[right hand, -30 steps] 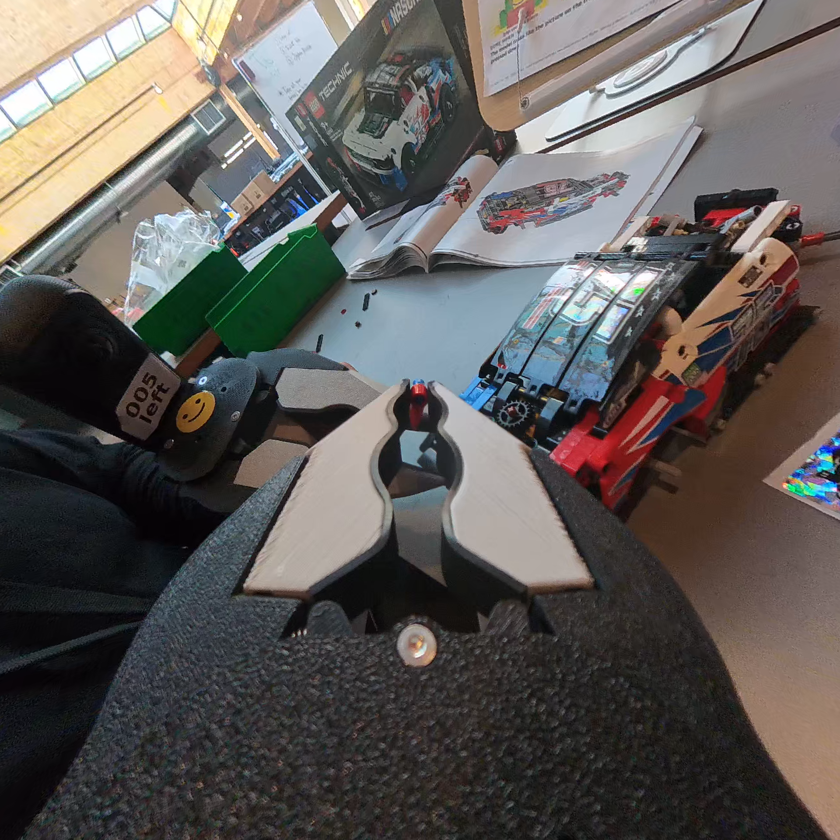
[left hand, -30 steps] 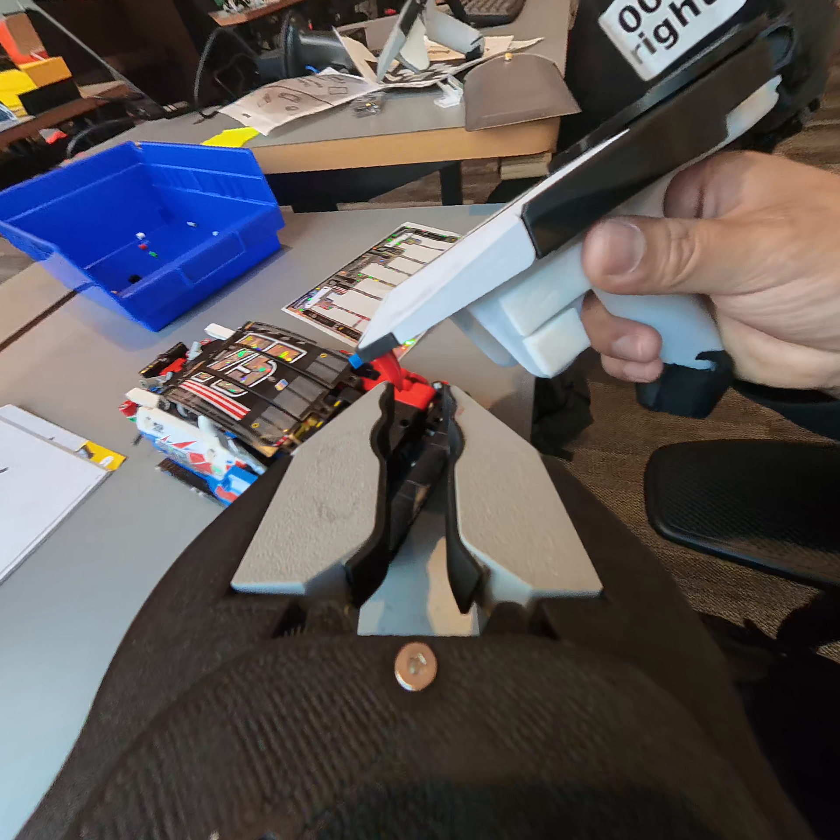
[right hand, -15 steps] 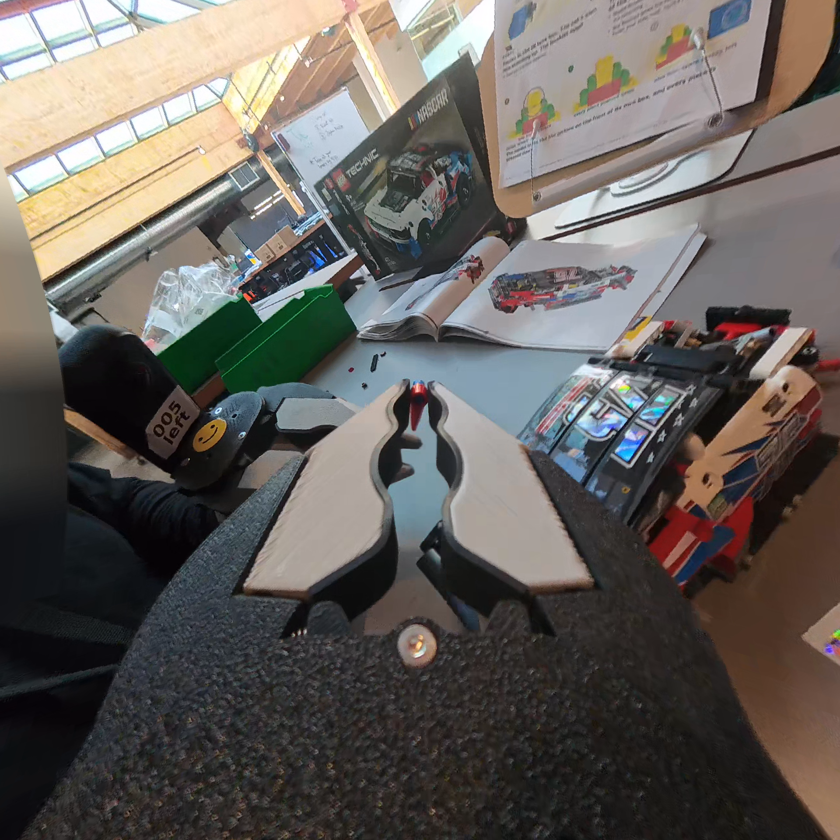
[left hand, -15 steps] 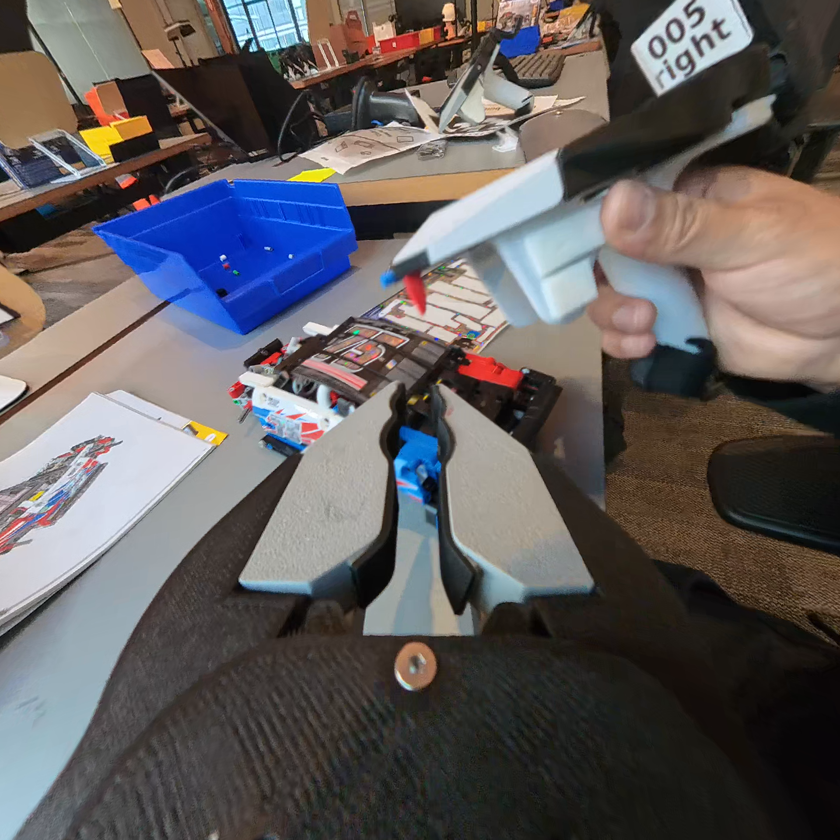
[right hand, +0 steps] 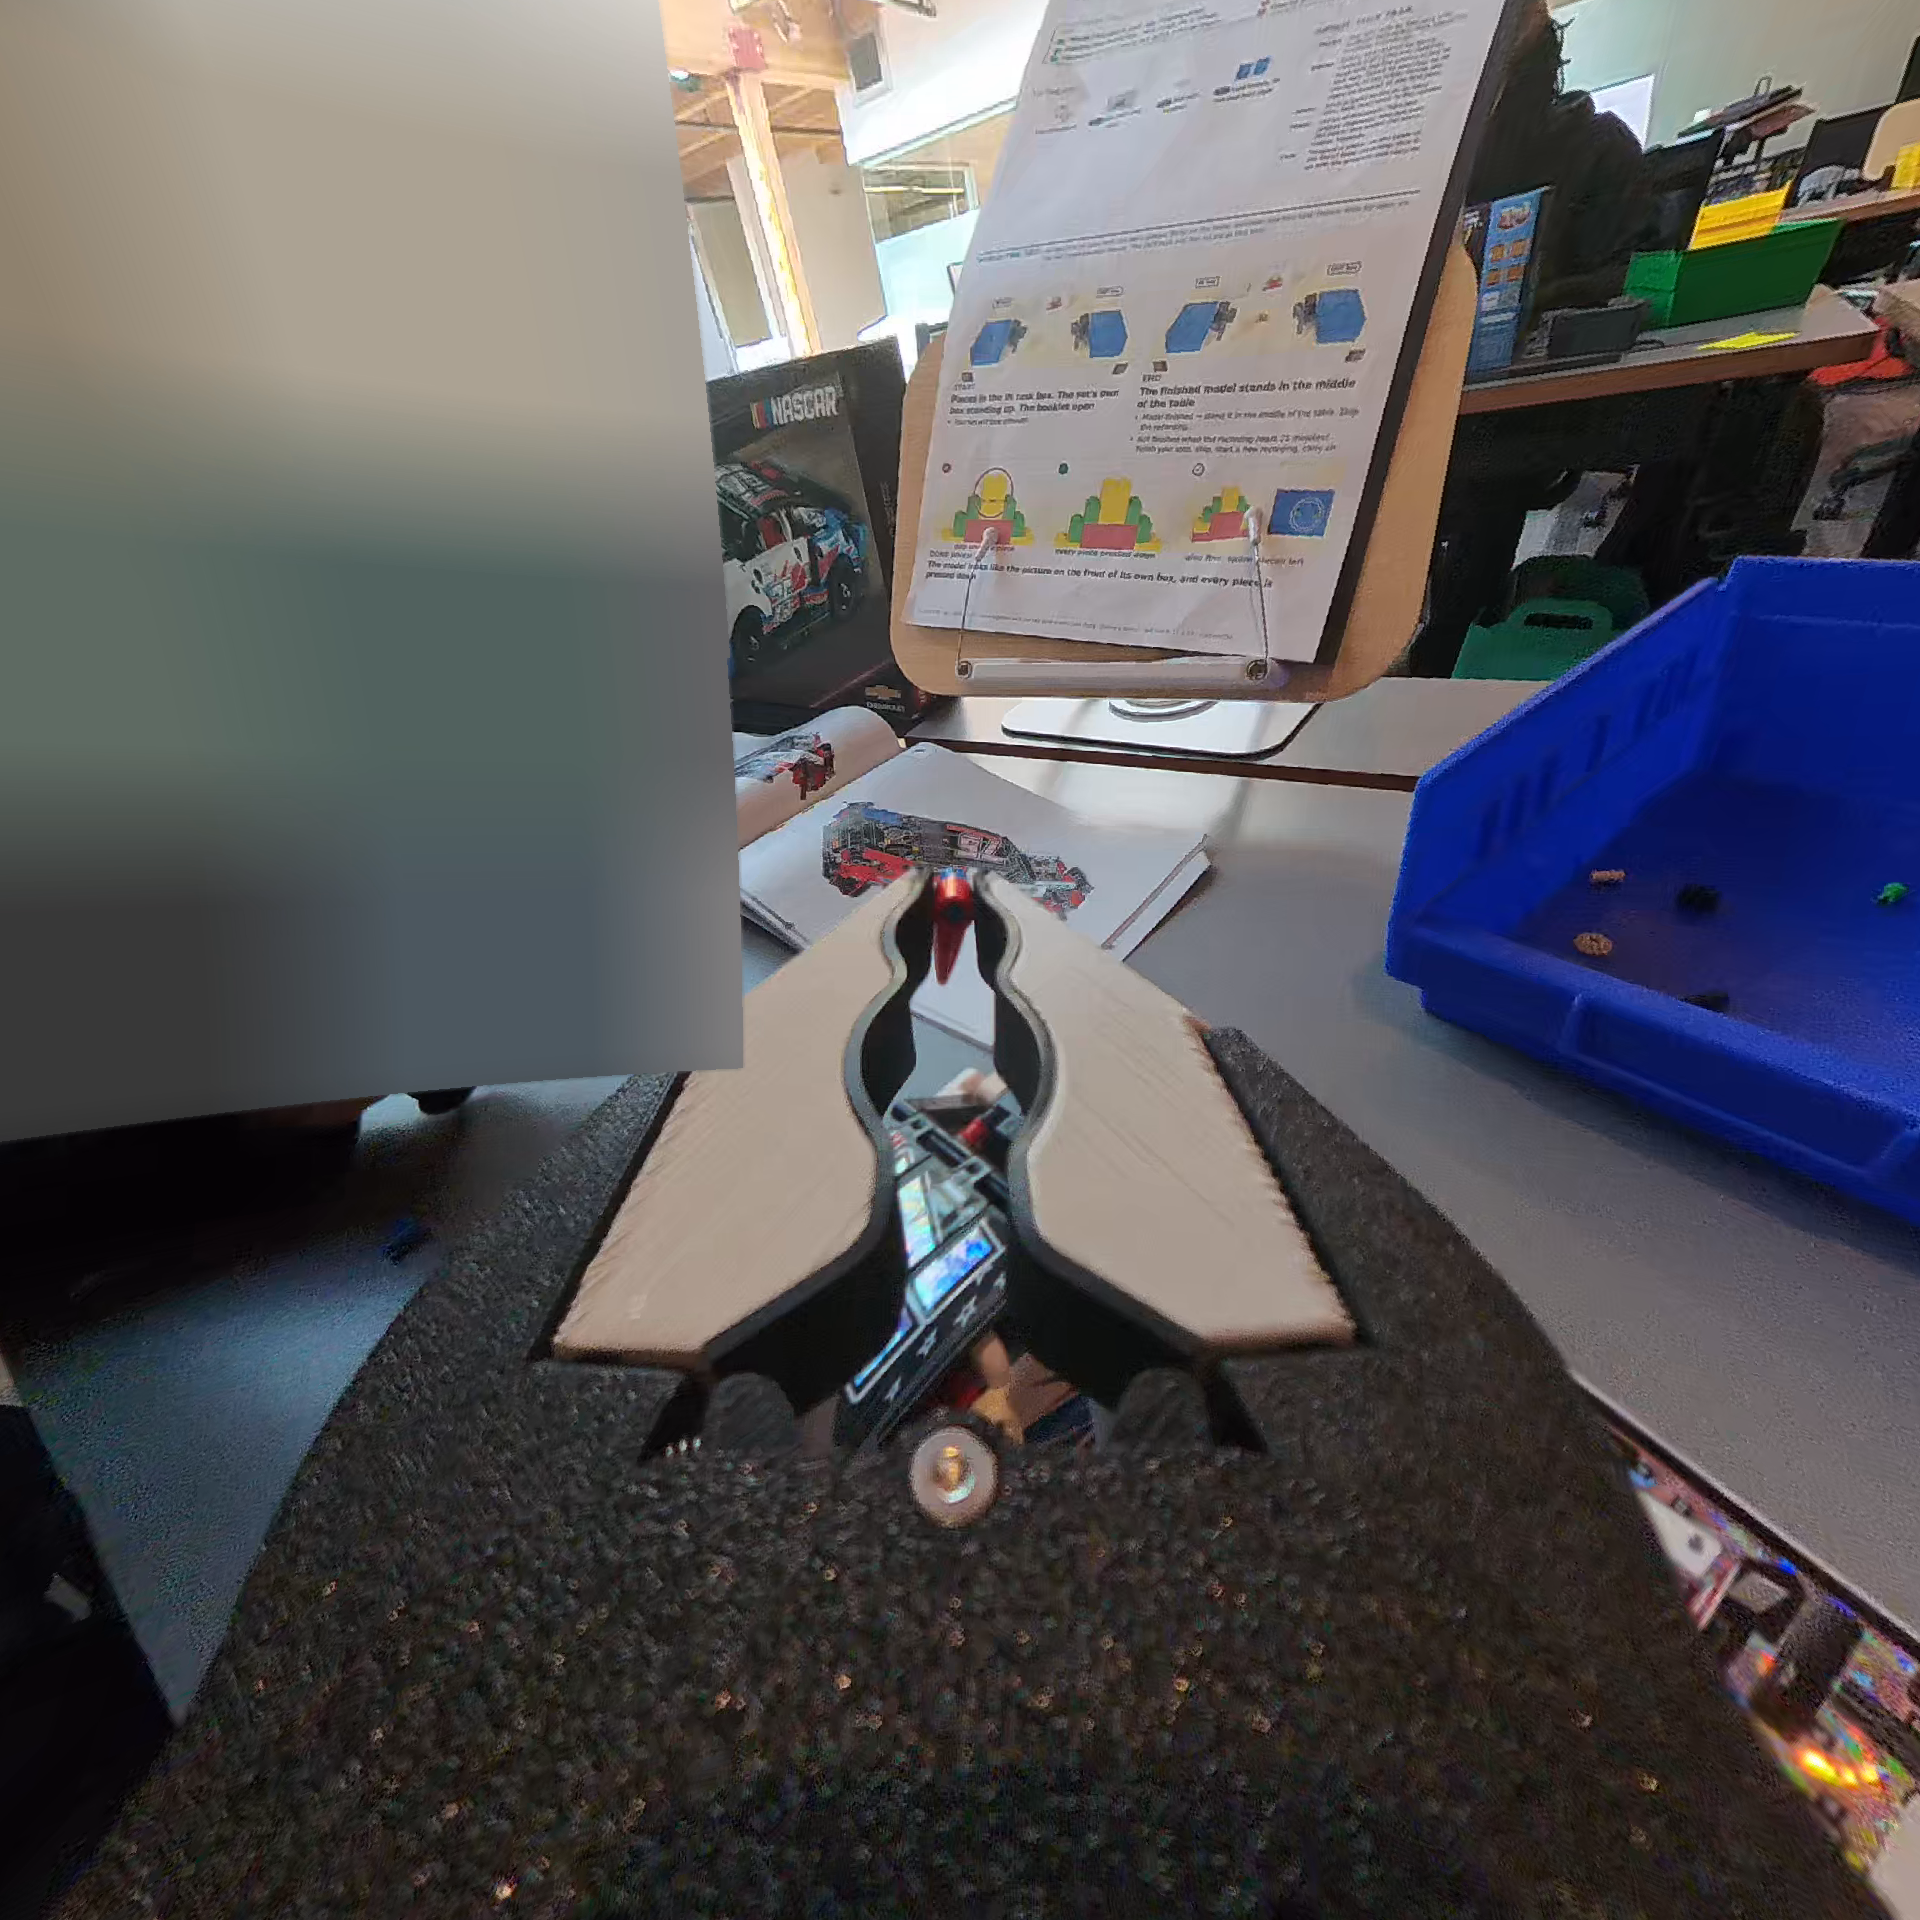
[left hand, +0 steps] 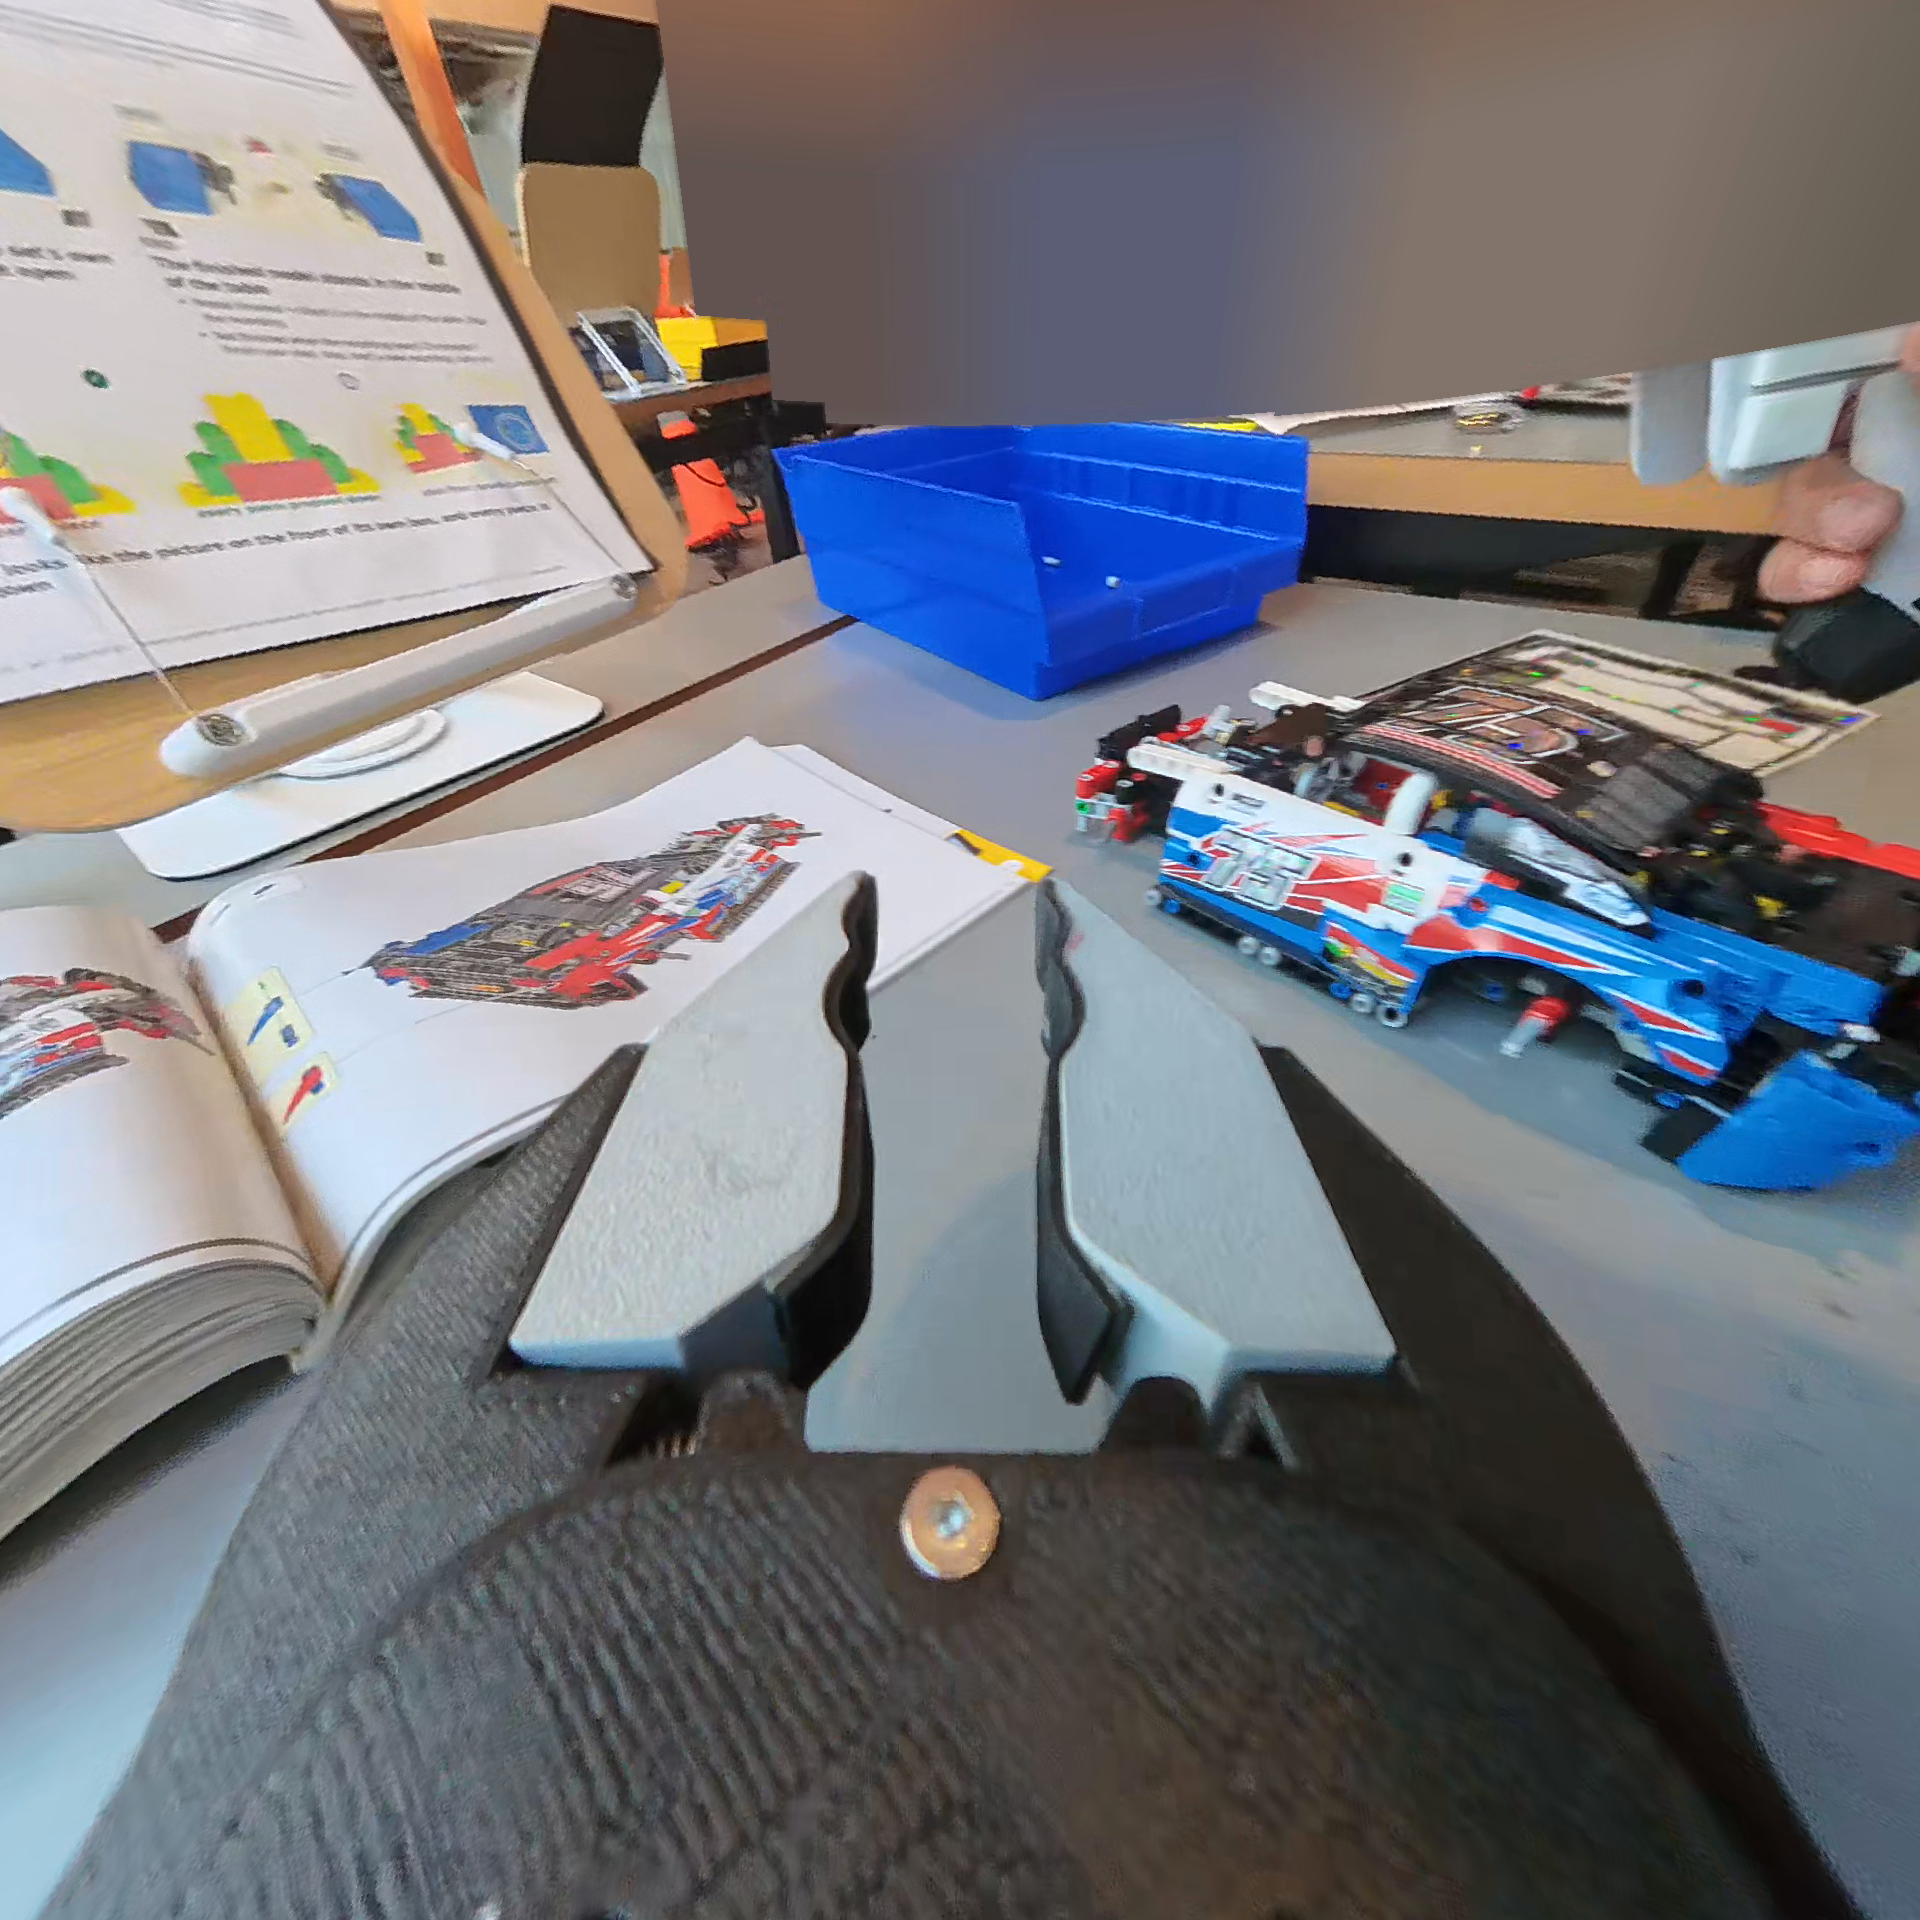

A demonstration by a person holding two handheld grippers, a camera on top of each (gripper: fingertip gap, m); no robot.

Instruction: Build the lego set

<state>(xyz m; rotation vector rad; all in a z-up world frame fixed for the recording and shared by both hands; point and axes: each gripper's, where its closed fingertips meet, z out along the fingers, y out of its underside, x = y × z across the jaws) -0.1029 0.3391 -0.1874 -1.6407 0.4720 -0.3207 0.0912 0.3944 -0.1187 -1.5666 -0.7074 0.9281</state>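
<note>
Left wrist view: our left gripper [left hand: 951, 920] gapes empty beside the red-white-blue car [left hand: 1538, 914]. Our right gripper [right hand: 951, 899] pinches a red piece [right hand: 948, 925]; the blue bin [right hand: 1621, 997] holds scattered bits.

Lego car [left hand: 1507, 925], at 2 o'clock in the left wrist view: blue body with red and white streaks, black roof. Bin [left hand: 1049, 551], at 12 o'clock: solid blue. Booklet [left hand: 499, 997], at 9 o'clock: white pages. Right wrist view, centre: red pointed piece [right hand: 948, 925]; table [right hand: 1455, 1195], plain grey.
</note>
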